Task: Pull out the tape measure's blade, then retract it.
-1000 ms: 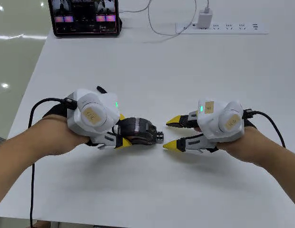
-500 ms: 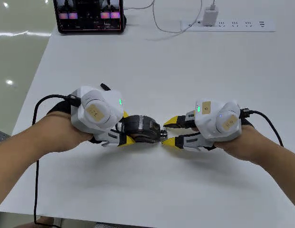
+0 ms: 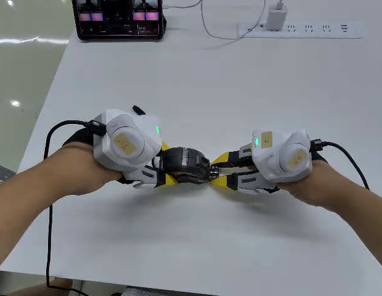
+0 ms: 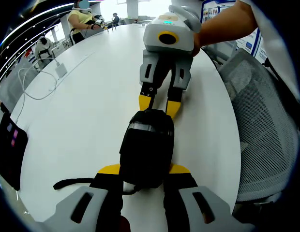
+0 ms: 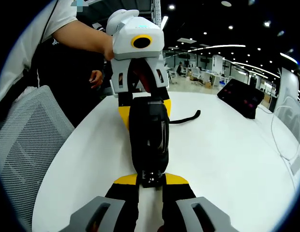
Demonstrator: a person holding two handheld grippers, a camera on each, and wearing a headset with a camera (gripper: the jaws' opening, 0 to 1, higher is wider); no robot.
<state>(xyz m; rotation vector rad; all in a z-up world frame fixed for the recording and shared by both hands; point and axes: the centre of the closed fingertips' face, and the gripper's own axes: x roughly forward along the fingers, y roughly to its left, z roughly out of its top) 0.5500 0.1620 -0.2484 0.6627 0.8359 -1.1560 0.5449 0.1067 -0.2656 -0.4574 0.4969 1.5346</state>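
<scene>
A black tape measure lies on the white table, between the two grippers. My left gripper is shut on its case from the left. The left gripper view shows the case filling the gap between the yellow-tipped jaws. My right gripper comes from the right, its jaws closed around the metal hook at the blade's end. In the right gripper view the hook sits pinched between the tips, with the case straight ahead. No blade length shows outside the case.
A dark tablet stands at the table's far left. A white power strip with a charger and cable lies at the far right. The table's left edge is close. A mesh chair stands beside the table.
My right gripper has moved left to the tape measure and closed its jaws on the hook. The left gripper has kept its hold on the case.
</scene>
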